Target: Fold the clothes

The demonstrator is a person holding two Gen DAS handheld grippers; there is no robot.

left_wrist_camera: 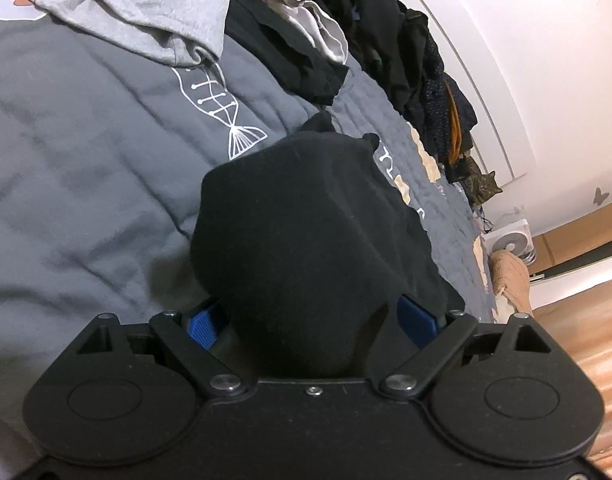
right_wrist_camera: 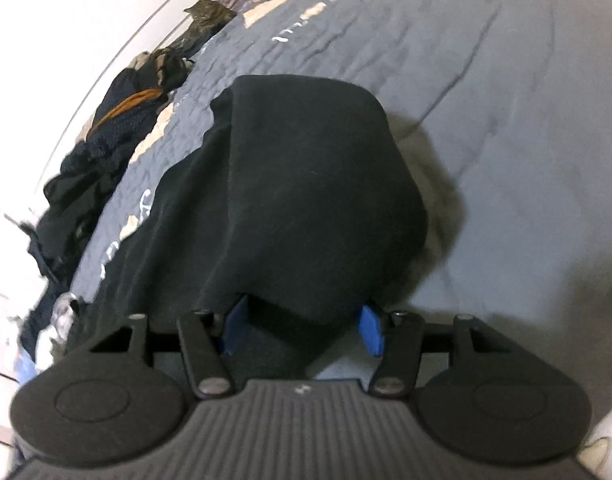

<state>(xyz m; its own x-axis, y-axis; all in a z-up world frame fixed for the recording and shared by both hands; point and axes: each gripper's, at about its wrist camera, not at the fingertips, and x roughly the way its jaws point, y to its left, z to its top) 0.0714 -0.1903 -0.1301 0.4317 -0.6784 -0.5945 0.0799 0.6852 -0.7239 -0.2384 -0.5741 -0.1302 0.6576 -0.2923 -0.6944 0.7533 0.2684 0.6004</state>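
Black cloth (left_wrist_camera: pixel 306 240) drapes over both tools and hides their fingertips, so I read each state from what shows at the base. On the left tool (left_wrist_camera: pixel 306 280) the blue pads (left_wrist_camera: pixel 203 326) stand wide apart with the cloth bunched between and over them; I judge the jaws spread, not clamped. On the right tool (right_wrist_camera: pixel 306 272) the pads (right_wrist_camera: pixel 372 332) stand at a middle gap with the cloth (right_wrist_camera: pixel 306 184) hanging over them; I cannot tell whether they grip it.

The garment hangs from the two tools just above the grey bed quilt (left_wrist_camera: pixel 85 180), its far edge trailing onto the quilt in the right view. I judge this hold is meant to lay the piece flat for a fold.

Unfolded clothes (left_wrist_camera: pixel 145 12) sit heaped at the head of the bed; a dark pile (left_wrist_camera: pixel 426 80) lines the wall, with a cat (left_wrist_camera: pixel 484 188) beside it.
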